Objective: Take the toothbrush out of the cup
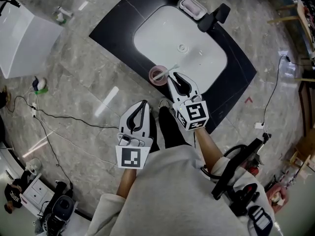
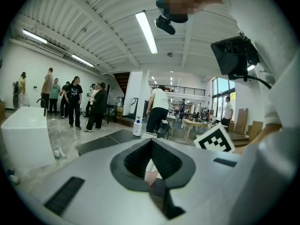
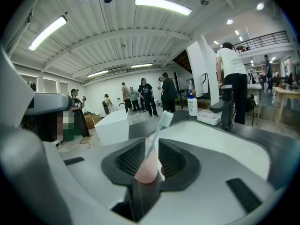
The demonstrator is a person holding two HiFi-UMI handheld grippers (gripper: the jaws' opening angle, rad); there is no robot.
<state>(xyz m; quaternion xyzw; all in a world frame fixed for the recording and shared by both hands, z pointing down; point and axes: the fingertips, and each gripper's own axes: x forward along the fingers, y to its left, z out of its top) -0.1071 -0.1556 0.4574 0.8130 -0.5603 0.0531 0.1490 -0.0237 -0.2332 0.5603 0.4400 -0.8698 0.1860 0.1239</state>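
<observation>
The fingers of our right gripper [image 1: 173, 74] stand slightly apart, empty, just beside the pink cup [image 1: 158, 75] holding the leaning toothbrush [image 1: 171, 69] on the worktop [image 1: 113, 31] at the edge of the sink [image 1: 197, 38], while our left gripper [image 1: 143, 103] sits closed on nothing, so we risk tipping the unsteadied cup.

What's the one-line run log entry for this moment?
stage: approach | toothbrush: in pink cup at basin rim | right gripper: open, beside cup | left gripper: shut, away from cup
</observation>
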